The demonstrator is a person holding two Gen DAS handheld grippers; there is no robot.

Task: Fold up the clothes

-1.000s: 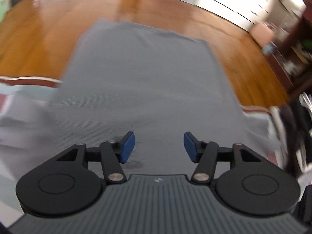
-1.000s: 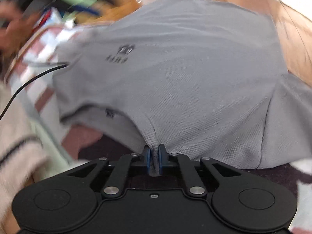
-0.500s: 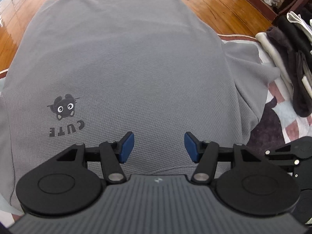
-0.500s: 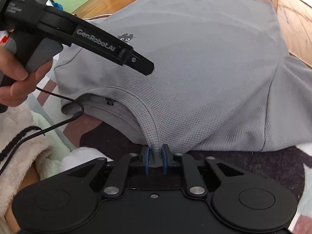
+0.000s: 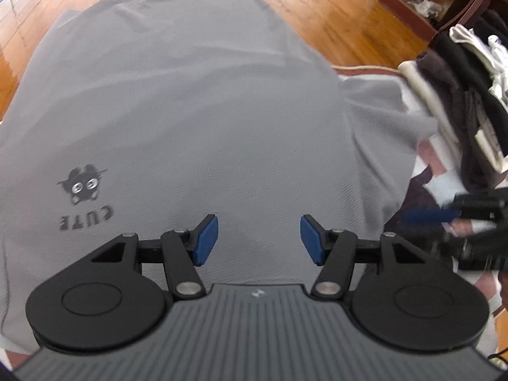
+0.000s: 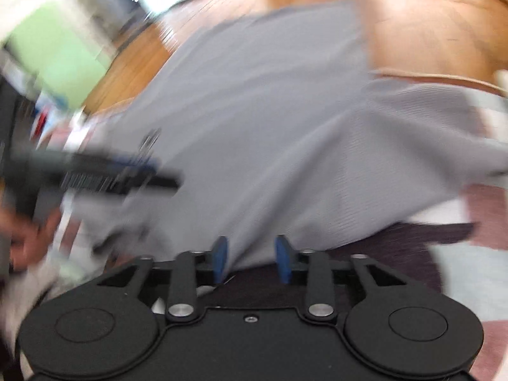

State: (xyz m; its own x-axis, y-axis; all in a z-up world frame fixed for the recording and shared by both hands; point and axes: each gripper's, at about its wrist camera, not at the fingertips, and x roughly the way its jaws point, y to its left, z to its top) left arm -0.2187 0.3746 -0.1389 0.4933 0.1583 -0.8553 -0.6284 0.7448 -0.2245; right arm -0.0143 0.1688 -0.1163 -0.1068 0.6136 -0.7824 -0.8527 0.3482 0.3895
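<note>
A grey T-shirt (image 5: pixel 197 120) lies spread out front up, with a small black creature print and the word CUTE (image 5: pixel 84 190) at its left. My left gripper (image 5: pixel 258 238) is open and empty, hovering over the shirt's near edge. In the right wrist view the same shirt (image 6: pixel 279 133) is blurred by motion. My right gripper (image 6: pixel 250 258) is open at the shirt's near edge, with nothing between its pads. The left gripper (image 6: pixel 95 174) shows there as a dark blur at the left, and the right gripper (image 5: pixel 460 219) appears at the right edge of the left wrist view.
The shirt lies partly on a checked rug (image 5: pixel 441 187) and partly on a wooden floor (image 5: pixel 333 6). A stack of dark and cream folded clothes (image 5: pixel 460 95) sits at the right. A hand (image 6: pixel 22 235) holds the left gripper. A green surface (image 6: pixel 60 54) is at the far left.
My right gripper has opened and let go of the shirt's collar edge, and it is moving fast. The left gripper stays open and has shifted slightly over the shirt.
</note>
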